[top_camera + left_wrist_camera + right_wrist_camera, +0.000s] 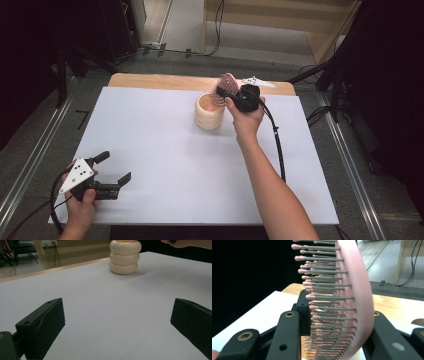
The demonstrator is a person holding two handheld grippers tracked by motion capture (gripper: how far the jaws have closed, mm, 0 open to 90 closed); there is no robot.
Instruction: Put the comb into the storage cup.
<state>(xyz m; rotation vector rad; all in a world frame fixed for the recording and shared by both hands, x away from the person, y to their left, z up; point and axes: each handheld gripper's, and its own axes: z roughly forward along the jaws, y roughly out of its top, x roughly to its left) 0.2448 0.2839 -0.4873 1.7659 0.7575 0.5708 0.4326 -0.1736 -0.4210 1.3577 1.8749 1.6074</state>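
High view overhead, facing forward; gripper views low (close); all share cup [210, 112].

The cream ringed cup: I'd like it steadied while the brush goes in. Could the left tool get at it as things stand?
Probably yes: the left tool is open and holds nothing, and bare white table lies between it and the cup. It is far off, though.

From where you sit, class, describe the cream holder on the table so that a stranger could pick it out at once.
Start at the white table and look toward its far edge. There the cream holder stands upright, just below the right gripper, which grips a pink hairbrush over it. Its wall of three stacked, bulging rings sets it apart.
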